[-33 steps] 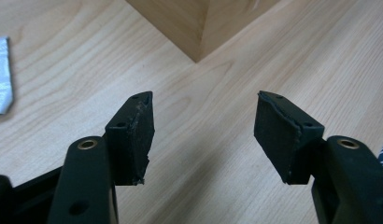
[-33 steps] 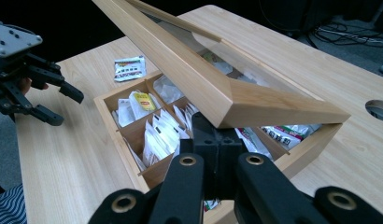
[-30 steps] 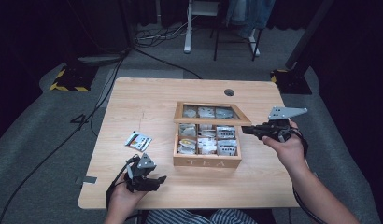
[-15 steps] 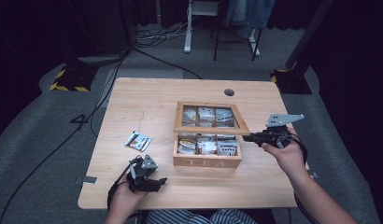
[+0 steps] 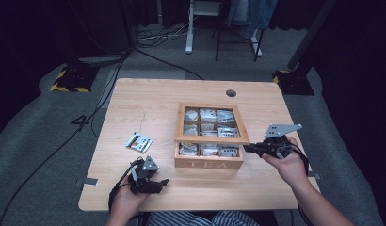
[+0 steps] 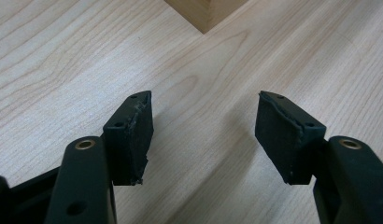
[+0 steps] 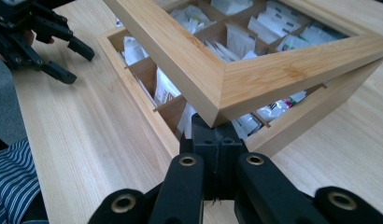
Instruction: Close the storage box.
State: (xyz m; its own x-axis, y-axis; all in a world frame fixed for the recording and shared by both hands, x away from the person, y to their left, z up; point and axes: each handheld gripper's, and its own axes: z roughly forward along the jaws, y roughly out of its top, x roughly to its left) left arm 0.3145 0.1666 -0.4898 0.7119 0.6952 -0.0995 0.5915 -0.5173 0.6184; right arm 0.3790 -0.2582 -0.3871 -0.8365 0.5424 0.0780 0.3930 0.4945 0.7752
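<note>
1. A wooden tea box (image 5: 208, 162) stood near the middle of the pale wooden table (image 5: 148, 99), with the letters "TEA" on its front wall, facing the person.
2. The box's framed lid (image 5: 212, 123) was hinged at the far side and tilted part-way open, its front edge raised above the front row of compartments.
3. Tea sachets (image 5: 209, 149) lay in the compartments, some visible through the lid's window.
4. The right gripper (image 5: 251, 148) was held just beside the box's right front corner, pointing left at the lid's near corner.
5. In the right gripper view its jaws were pressed together with nothing between them, their tip (image 7: 204, 127) sitting under the lid's corner (image 7: 222, 100) and touching its underside.
6. The left gripper (image 5: 159, 184) rested near the table's front edge, left of the box and apart from it.
7. In the left gripper view its jaws stood well apart over bare wood, holding nothing; a corner of the box (image 6: 206, 14) showed beyond them.
8. A loose tea packet (image 5: 139, 141) lay flat on the table, left of the box and beyond the left gripper.
</note>
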